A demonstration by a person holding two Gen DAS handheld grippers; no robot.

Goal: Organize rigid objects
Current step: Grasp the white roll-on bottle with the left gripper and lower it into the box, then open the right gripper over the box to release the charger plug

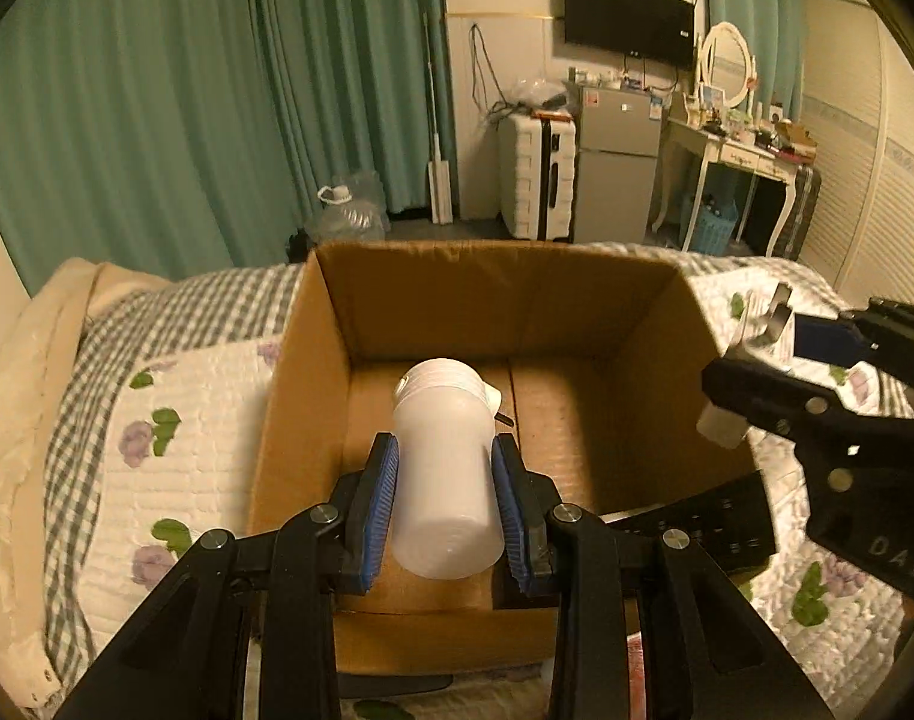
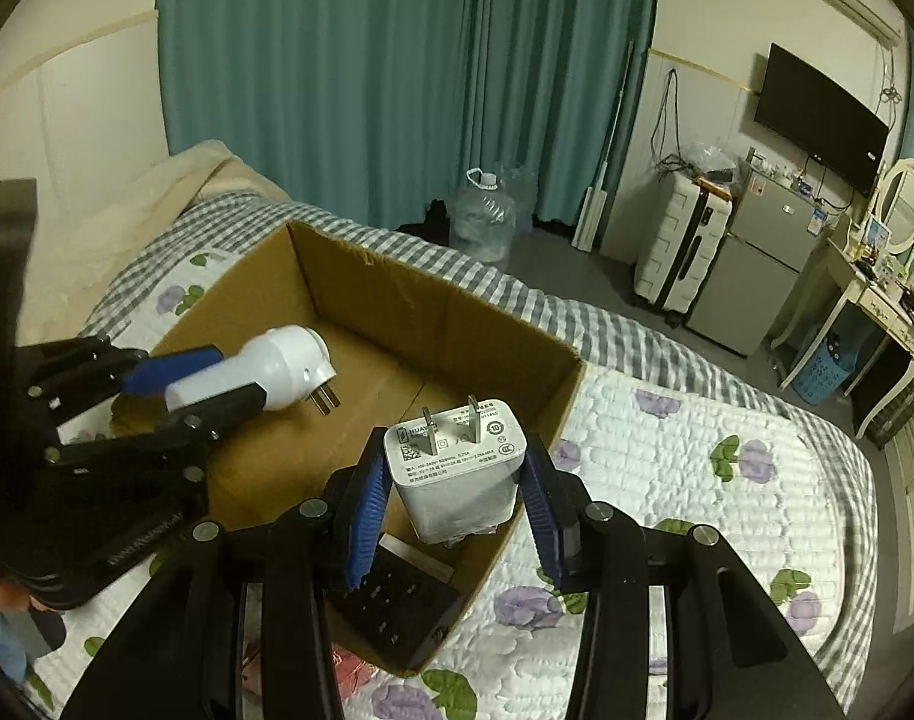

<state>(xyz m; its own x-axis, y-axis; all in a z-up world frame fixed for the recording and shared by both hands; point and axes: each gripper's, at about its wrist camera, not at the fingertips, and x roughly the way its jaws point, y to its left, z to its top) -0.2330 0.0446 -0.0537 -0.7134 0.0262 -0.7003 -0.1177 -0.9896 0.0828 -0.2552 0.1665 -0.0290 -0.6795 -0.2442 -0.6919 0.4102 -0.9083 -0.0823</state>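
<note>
We see our left claw [image 1: 444, 504] clamped on a white cylindrical plug-in device [image 1: 444, 468], its blue pads [image 1: 381, 498] pressing both sides of the body while it hangs over the open cardboard box [image 1: 607, 300]. From the right wrist view the same device [image 2: 258, 375] shows two flat metal prongs at its rounded head, pointing down toward the box floor. Our right claw [image 2: 453, 492] grips a white square charger [image 2: 457, 471] between its blue pads [image 2: 363, 516], prongs facing up and away from the camera, printed label visible on its end face; it hovers above the near right corner of the box. In the left wrist view that charger [image 1: 757, 324] sits just outside the box's right wall. A black power strip [image 2: 396, 606] lies inside the box at its near edge, below the charger. The box rests on a bed covered by a floral quilt [image 2: 697, 480].
</note>
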